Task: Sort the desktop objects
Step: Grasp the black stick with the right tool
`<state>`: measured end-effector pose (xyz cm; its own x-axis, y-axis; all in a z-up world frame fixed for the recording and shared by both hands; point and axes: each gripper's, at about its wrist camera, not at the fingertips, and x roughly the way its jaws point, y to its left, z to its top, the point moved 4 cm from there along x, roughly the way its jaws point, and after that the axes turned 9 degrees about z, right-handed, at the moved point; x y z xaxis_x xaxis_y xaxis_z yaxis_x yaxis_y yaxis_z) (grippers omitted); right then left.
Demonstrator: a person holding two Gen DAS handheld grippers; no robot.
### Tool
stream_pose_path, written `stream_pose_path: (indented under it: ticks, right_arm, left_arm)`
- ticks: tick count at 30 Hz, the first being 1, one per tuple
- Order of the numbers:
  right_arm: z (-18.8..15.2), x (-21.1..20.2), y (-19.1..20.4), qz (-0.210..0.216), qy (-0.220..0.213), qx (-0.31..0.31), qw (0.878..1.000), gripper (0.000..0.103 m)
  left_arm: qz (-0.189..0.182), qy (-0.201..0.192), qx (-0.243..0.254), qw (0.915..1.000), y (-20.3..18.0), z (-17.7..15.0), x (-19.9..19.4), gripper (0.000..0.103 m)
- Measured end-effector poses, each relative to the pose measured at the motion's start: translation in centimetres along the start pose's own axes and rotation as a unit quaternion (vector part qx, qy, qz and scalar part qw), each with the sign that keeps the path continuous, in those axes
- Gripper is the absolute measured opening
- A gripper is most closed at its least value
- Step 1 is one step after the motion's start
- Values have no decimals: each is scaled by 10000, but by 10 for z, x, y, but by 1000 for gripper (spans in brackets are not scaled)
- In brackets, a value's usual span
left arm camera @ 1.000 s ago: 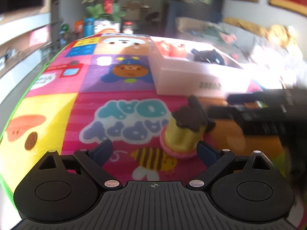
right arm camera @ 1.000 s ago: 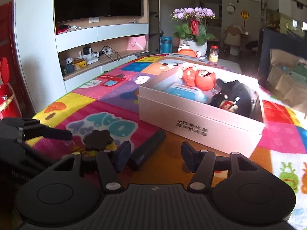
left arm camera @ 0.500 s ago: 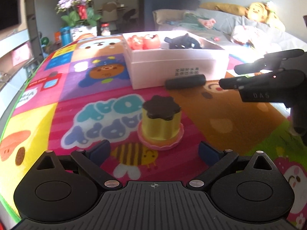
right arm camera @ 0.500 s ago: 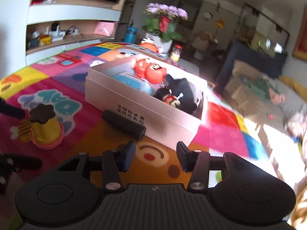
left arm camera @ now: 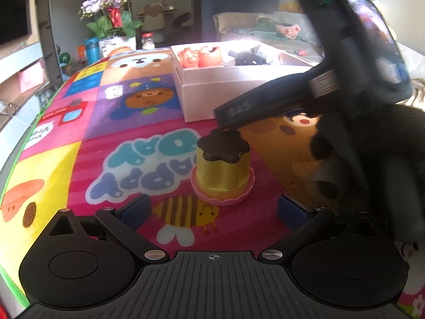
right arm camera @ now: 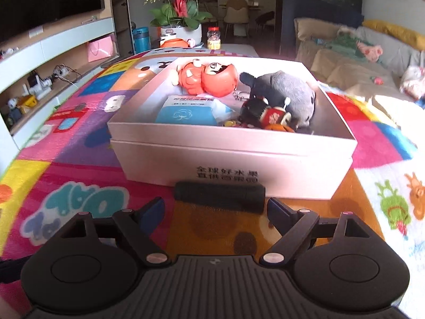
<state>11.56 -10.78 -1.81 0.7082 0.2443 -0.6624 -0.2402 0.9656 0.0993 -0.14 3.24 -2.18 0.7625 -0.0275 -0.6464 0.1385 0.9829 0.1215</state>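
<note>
A gold jar [left arm camera: 222,171] with a black flower-shaped lid stands on a pink base on the colourful mat. It is just ahead of my left gripper [left arm camera: 213,210], whose jaws are opening and touch nothing. A black cylinder [right arm camera: 220,196] lies against the front wall of the white box [right arm camera: 239,159]. My right gripper [right arm camera: 215,208] faces it with jaws opening, the cylinder just beyond the tips and untouched. In the left wrist view one of the right gripper's fingers [left arm camera: 239,111] reaches in above the jar and hides the cylinder.
The box holds a red toy [right arm camera: 209,79], a grey plush [right arm camera: 287,93], a blue pack [right arm camera: 186,111] and small trinkets. Potted flowers [right arm camera: 178,8] stand past the far end. Shelving runs along the left and a sofa along the right.
The right gripper swung in over the jar in the left wrist view. Its own view turned to face the box squarely, with the cylinder now centred ahead. Its jaws spread wider.
</note>
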Motion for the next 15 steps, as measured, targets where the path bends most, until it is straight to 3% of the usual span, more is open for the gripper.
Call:
stream_pose_path:
  ticks: [2, 8, 15]
  right_arm:
    - [0, 0, 0, 5, -56, -29, 10000, 75]
    - [-13, -22, -19, 57, -139, -91, 9998, 75]
    - [-54, -81, -56, 259, -173, -374, 9988, 75]
  left_arm:
    - [-4, 1, -1, 10000, 0, 0, 0, 103]
    - [0, 3, 0, 10000, -1, 0, 0, 103]
    - [54, 20, 94, 9999, -4, 2, 0, 103]
